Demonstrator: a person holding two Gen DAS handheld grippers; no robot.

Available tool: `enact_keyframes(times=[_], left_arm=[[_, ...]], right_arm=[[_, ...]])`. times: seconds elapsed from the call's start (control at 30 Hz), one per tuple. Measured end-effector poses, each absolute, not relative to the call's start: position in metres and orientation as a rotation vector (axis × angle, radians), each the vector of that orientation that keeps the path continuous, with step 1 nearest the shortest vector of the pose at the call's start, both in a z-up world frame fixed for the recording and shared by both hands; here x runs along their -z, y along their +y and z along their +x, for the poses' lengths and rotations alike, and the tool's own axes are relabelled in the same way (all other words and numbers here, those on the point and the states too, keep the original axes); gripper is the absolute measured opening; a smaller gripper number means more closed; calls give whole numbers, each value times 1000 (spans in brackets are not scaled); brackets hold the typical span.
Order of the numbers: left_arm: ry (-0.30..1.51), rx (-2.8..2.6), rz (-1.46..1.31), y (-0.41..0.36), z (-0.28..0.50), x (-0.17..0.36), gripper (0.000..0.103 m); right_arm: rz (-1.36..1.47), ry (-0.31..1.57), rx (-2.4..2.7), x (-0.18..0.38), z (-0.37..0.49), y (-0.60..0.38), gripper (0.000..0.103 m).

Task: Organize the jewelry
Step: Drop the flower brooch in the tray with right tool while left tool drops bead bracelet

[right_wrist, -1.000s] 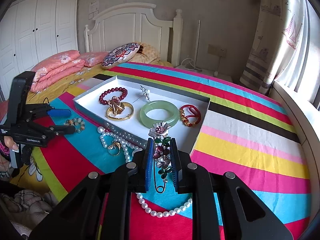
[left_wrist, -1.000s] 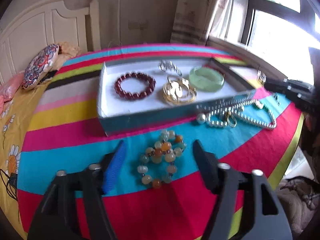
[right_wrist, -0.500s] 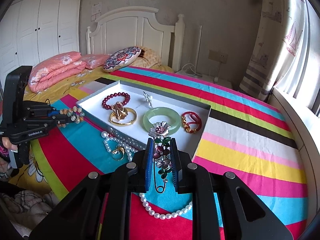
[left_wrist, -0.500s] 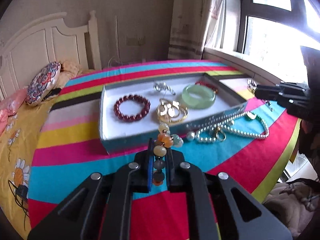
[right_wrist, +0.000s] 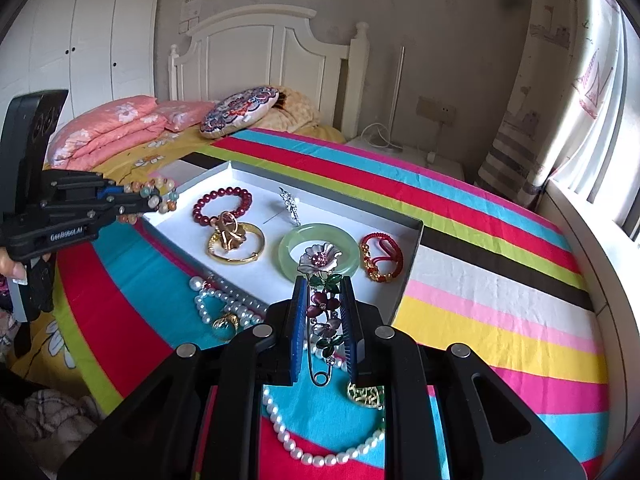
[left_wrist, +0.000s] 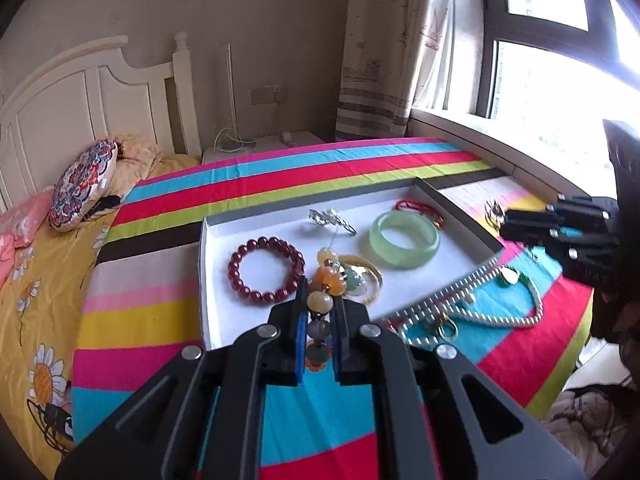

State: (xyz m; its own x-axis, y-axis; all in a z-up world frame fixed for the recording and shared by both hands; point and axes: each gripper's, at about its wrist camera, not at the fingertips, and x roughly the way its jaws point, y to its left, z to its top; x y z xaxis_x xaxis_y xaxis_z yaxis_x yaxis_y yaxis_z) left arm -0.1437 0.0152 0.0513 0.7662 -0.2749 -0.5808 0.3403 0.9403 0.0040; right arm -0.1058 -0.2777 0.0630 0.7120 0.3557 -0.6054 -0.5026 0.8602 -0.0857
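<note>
**Q:** State each grip and where its piece sits.

**A:** My left gripper [left_wrist: 320, 320] is clamped on the mixed-stone bead bracelet [left_wrist: 326, 280], which hangs clear of the striped cloth [right_wrist: 500, 264] at the near wall of the white tray [left_wrist: 208, 280]. My right gripper [right_wrist: 322, 332] is clamped on the flower brooch [right_wrist: 322, 264], its pin loop hanging below the pads.

**Q:** Handling?

**A:** The bracelet looks light and limp, a strung loop that will swing and sag; I judge a pinch across two or three beads best. Round beads may slip. The brooch looks stiff, with thin petals likely fragile; grip the stem.

**Q:** Edges and room?

**A:** The tray wall must be cleared. Open floor lies between the red bead bracelet [left_wrist: 266, 270] and the near wall; the gold bangle [right_wrist: 236, 246] and jade bangle [left_wrist: 404, 244] crowd the middle. The pearl strand [left_wrist: 480, 312] lies outside, beside the wall.
</note>
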Motion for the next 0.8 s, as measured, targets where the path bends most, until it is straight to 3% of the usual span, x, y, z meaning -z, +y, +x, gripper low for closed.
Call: enact_keyframes(times=[0.3, 0.8], left_arm=[[666, 305, 104, 14, -100, -50, 9], [745, 290, 211, -9, -50, -33, 9]], right_arm=[[-258, 677, -470, -57, -60, -265, 17], [-523, 766, -537, -40, 32, -224, 17]])
